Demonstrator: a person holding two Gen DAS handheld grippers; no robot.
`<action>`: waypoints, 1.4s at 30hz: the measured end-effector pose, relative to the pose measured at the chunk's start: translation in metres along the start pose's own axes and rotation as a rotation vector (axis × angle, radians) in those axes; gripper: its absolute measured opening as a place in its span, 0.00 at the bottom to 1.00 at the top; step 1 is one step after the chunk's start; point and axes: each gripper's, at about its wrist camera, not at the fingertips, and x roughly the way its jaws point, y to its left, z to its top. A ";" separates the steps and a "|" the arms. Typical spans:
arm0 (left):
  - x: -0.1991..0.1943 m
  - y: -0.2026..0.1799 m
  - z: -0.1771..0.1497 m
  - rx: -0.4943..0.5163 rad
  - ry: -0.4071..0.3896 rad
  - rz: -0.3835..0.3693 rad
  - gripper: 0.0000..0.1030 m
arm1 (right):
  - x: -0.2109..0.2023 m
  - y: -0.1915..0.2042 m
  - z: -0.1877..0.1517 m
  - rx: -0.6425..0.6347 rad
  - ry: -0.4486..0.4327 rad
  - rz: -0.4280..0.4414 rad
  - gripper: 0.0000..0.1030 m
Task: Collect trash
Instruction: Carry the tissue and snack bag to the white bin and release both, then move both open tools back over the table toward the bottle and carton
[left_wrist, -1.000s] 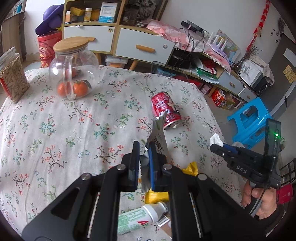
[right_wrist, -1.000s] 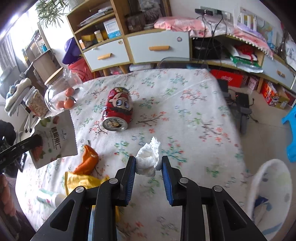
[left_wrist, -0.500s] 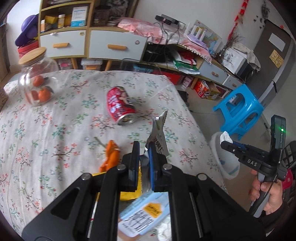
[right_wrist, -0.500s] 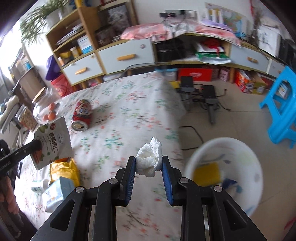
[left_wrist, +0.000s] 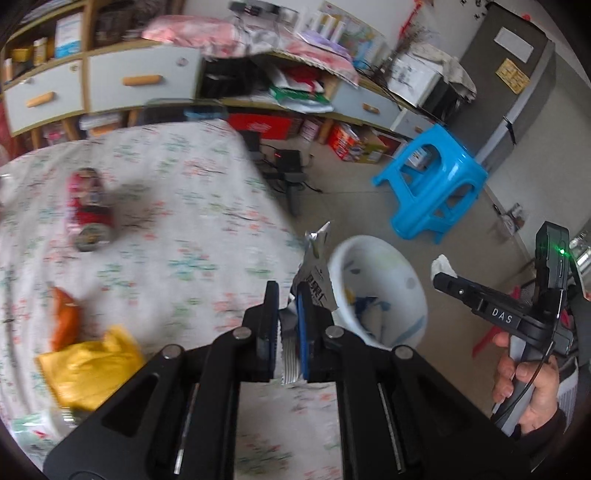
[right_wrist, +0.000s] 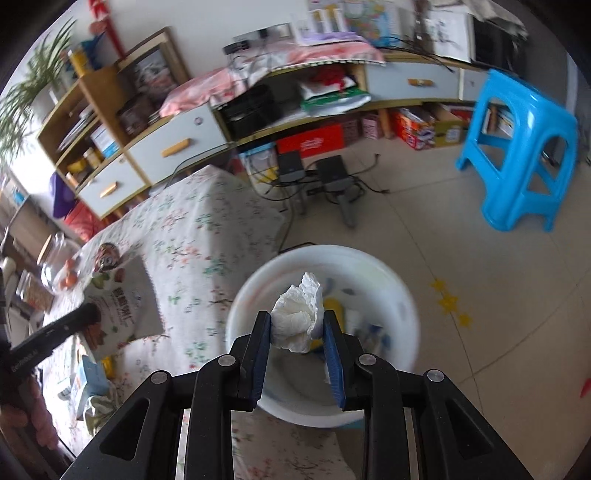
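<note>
Motion blur smears the red can (left_wrist: 90, 210) and tablecloth print (left_wrist: 192, 236); bin contents (right_wrist: 369, 332) unreadable.

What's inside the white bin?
The bin holds something yellow and blue scraps, too blurred to name. The tissue and the right gripper holding it cover the middle, so the rest is hidden.

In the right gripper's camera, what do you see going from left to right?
Snack bag held by the left gripper → tissue in the right gripper above the white bin → yellow floor stars → blue stool.
</note>
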 end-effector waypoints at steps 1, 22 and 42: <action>0.005 -0.007 0.001 0.005 0.008 -0.009 0.10 | -0.001 -0.006 0.000 0.013 0.002 -0.002 0.28; 0.048 -0.064 0.012 0.133 0.034 0.036 0.75 | -0.006 -0.035 0.000 0.072 0.010 0.012 0.28; -0.004 -0.038 -0.009 0.213 0.023 0.202 0.92 | -0.008 -0.003 -0.002 0.020 -0.009 -0.022 0.73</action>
